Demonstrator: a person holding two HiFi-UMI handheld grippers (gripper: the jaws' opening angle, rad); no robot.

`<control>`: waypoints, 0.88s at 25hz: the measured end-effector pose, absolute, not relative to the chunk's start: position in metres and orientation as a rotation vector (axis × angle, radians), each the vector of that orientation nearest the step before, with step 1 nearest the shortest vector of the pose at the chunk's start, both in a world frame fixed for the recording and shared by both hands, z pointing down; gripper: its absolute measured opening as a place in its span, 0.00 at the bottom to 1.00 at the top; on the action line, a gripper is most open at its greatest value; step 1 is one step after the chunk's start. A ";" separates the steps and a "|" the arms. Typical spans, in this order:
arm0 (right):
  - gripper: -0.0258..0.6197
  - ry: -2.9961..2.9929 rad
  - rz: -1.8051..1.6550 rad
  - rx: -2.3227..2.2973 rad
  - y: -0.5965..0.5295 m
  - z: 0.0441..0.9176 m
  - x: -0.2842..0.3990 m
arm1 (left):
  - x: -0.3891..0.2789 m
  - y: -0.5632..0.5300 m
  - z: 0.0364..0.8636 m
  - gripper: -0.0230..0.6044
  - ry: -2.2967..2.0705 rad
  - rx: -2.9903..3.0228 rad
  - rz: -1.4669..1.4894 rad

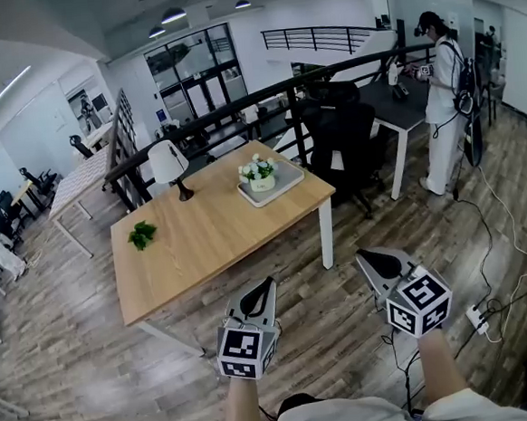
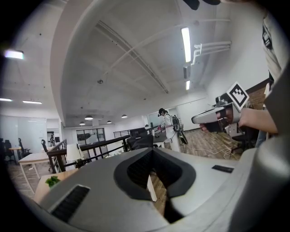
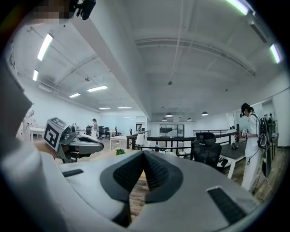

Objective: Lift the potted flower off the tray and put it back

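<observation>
A small potted flower (image 1: 260, 173) with white blooms stands on a grey tray (image 1: 284, 187) at the far right corner of the wooden table (image 1: 211, 236). Both grippers hover over the floor in front of the table, well short of the pot. In the head view my left gripper (image 1: 268, 285) points toward the table's front edge, jaws shut and empty. My right gripper (image 1: 367, 258) is off the table's right front corner, also shut on nothing. The left gripper (image 2: 152, 152) shows its closed tips in its own view, and so does the right gripper (image 3: 144, 154).
A white lamp (image 1: 169, 163) stands at the table's back edge and a green sprig (image 1: 142, 234) lies at its left. A black office chair (image 1: 344, 133) sits beyond the right end. A person (image 1: 441, 100) stands at a dark desk. Cables and a power strip (image 1: 478, 317) lie on the floor.
</observation>
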State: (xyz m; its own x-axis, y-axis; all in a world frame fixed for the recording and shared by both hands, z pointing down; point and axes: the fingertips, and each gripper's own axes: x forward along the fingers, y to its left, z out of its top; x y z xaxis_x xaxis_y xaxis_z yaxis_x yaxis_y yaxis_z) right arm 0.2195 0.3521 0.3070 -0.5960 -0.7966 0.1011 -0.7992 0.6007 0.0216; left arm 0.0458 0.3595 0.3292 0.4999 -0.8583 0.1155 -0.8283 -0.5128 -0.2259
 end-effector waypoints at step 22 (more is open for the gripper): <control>0.05 -2.744 0.056 1.313 0.143 0.325 0.174 | 0.003 0.143 0.350 0.07 1.512 -2.604 -0.326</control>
